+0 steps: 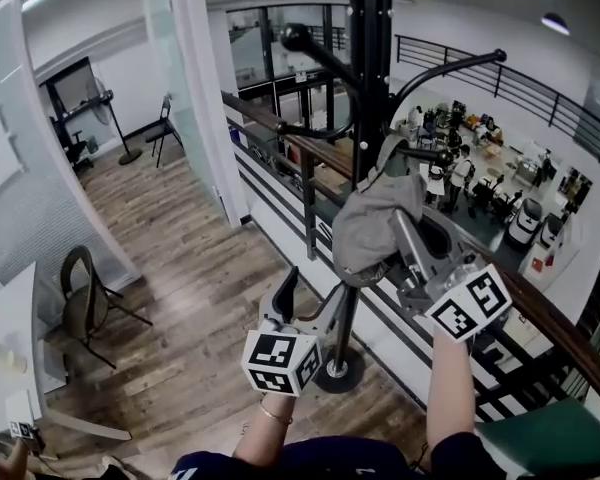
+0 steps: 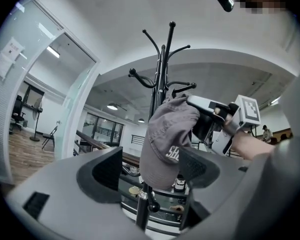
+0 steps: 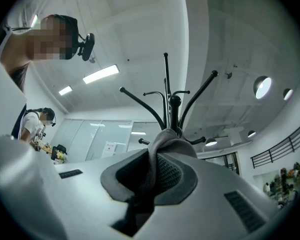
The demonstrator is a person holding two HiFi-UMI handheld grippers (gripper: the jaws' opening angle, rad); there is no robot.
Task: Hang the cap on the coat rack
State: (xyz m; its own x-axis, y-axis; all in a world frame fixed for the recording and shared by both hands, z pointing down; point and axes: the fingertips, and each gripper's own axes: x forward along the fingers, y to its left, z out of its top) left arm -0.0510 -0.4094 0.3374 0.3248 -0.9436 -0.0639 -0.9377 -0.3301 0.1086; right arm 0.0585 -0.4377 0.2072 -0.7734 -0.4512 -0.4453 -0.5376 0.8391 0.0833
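Observation:
A grey cap [image 1: 372, 226] hangs from my right gripper [image 1: 402, 233], which is shut on a fold of its fabric [image 3: 157, 156]. I hold the cap up against the black coat rack [image 1: 370, 78], just below a short hook with a ball end [image 1: 425, 154]; whether it touches that hook I cannot tell. In the right gripper view the rack's upper hooks [image 3: 172, 101] rise straight ahead above the pinched cloth. My left gripper [image 1: 286, 293] is lower and to the left, open with nothing in it, pointing up at the cap [image 2: 167, 139] and the rack pole [image 2: 160, 84].
The rack's round base [image 1: 340, 373] stands on the wooden floor beside a railing with a wooden handrail [image 1: 540, 303]; beyond it is a drop to a lower floor. A glass partition [image 1: 195, 88] stands at the left, with a chair [image 1: 85, 303] and a desk corner [image 1: 10, 338] further left.

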